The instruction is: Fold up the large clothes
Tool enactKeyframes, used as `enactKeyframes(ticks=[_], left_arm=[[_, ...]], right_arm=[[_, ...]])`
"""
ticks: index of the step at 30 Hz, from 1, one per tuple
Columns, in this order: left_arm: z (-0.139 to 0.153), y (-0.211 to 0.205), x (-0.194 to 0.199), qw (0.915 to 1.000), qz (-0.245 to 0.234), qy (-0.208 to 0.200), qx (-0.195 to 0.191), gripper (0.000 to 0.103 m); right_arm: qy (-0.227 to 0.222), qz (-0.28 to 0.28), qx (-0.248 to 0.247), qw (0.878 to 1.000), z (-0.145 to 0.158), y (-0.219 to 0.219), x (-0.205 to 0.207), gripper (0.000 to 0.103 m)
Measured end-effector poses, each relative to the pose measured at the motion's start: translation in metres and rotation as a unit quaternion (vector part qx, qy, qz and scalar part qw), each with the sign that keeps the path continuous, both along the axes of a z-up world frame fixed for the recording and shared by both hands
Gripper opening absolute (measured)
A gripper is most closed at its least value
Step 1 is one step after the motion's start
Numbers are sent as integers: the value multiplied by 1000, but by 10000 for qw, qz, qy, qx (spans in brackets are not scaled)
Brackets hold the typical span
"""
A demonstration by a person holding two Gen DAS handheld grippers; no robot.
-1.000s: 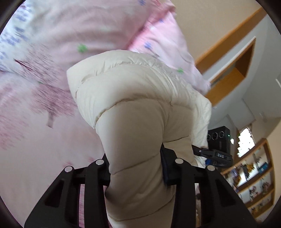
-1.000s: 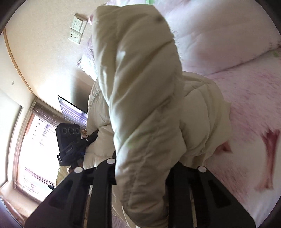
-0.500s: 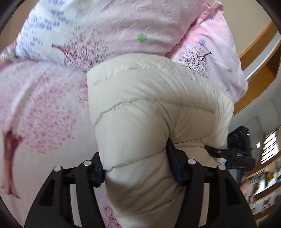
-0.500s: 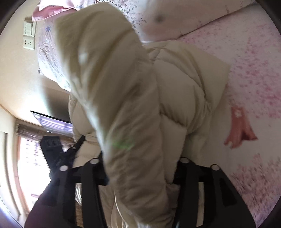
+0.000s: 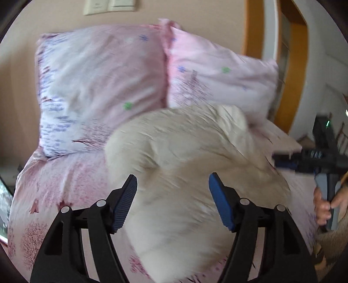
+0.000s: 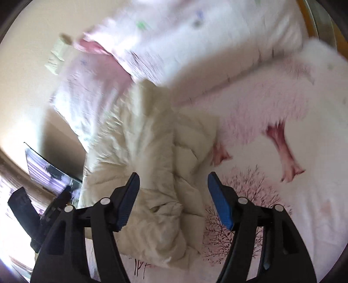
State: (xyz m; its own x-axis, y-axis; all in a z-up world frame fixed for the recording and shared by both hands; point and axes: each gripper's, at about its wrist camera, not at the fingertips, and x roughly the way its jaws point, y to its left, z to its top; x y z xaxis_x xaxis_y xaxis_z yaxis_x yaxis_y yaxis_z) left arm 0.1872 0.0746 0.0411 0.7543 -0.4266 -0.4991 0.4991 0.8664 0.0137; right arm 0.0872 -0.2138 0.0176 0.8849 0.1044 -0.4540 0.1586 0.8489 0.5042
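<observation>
On the bed: a cream puffer jacket [image 5: 191, 165] lies bunched in a rumpled heap on the pink bedspread [image 5: 65, 180], which is printed with pink trees.
Jacket's place: just in front of the two pillows, its far edge touching or nearly touching them; seen from the right wrist camera the jacket [image 6: 152, 165] lies toward the left side of the bed, with bare bedspread [image 6: 282, 196] to its right.
Left gripper [image 5: 173, 202]: jaws stand apart and have just been opening; the jacket's padded bulk sits in the gap between them, but the blue pads [image 5: 221, 206] do not press on it.
Right gripper [image 6: 173, 200]: jaws stand apart and have just been opening; crumpled jacket folds lie in front of and below the gap, with nothing clamped.
Right gripper seen from the left: a dark tool [image 5: 315, 159] at the right edge, beside the jacket, with a hand [image 5: 326, 202] wrapped round its grip.
Pillows: a pale pink and lilac pillow [image 5: 97, 91] on the left, a pinker pillow [image 5: 217, 74] on the right, both leaning against the beige wall [image 5: 195, 10].
Wall: a light switch plate [image 5: 108, 5] above the pillows.
Door frame: orange wood [image 5: 291, 65] to the right of the bed.
Sharpness: both views are blurred.
</observation>
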Motion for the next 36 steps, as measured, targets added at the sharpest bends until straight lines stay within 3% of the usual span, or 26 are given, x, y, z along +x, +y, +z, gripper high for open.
enactKeyframes(ticks=[3,6,9,10,12,15,17,18,19,20,21,26,28,29,30,36], left_arm=[[-10,-11,-5,9997,-84,62,214,69],[-21,-22,-6,9991,-136,85,402,70],[-34,-30,-10,9979,-137,32,630,71],[-39,-32,-9,9977,-193,97,644,71],[-45,-35,-7,9973,-281,198,645,71],[-57,-43,-4,9961,-287,231,808,75],[-61,-44,-5,9958,-260,165,859,77],[-62,-44,-6,9958,-267,104,870,78],[-62,-43,-7,9959,-286,81,851,79],[-61,-43,-7,9961,-302,84,826,79],[-60,-43,-7,9963,-308,98,793,79],[-60,-43,-6,9964,-355,104,759,81],[-59,-43,-6,9965,-352,114,746,82],[-59,-43,-6,9966,-347,124,730,84],[-58,-43,-5,9968,-337,132,711,85],[-51,-49,-13,9968,-567,-26,568,86]], right_arm=[[-181,429,-415,9981,6,29,-9,64],[50,799,-940,9924,-1,53,6,62],[561,786,-1319,9865,-23,72,24,59],[918,738,-1417,9829,-38,73,35,58],[1134,698,-1394,9812,-53,70,45,59],[1272,673,-1450,9789,-52,69,53,59],[1206,775,-1309,9810,-38,78,54,61],[929,767,-1111,9865,-22,69,53,64],[688,658,-969,9907,-5,54,46,70],[467,497,-826,9942,7,43,47,86],[190,266,-620,9975,24,25,54,91],[164,-63,315,9993,45,-26,123,90],[172,109,607,9979,47,-36,144,69],[202,251,661,9973,41,-30,152,30],[373,145,489,9980,38,-28,162,20],[1124,-776,458,9896,-1,-42,171,14]])
